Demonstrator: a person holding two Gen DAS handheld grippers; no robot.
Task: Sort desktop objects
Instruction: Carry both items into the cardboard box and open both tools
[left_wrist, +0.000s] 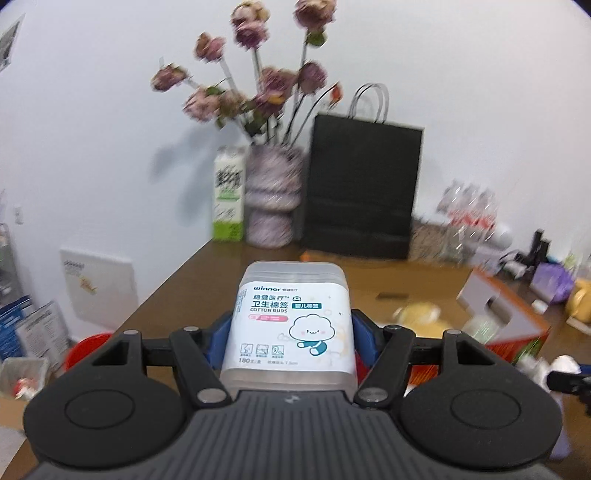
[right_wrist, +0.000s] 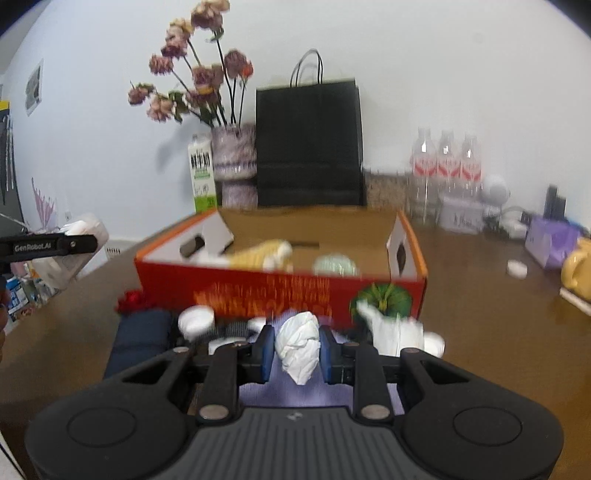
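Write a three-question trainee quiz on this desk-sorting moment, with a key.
1. True or false: the left gripper is shut on the cotton buds box.
2. What is pinched in the right gripper? A) bottle cap B) crumpled white tissue C) milk carton
3. Fill in: behind the orange cardboard box, by the wall, stands a black paper ____.

Key: 1 true. 2 B, the crumpled white tissue. 3 bag, the black paper bag.

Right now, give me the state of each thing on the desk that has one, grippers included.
left gripper: shut on the cotton buds box
cotton buds box: lid closed, held upright
right gripper: shut on the crumpled tissue
crumpled tissue: crumpled, held
orange cardboard box: open on top, holding items
black paper bag: standing upright
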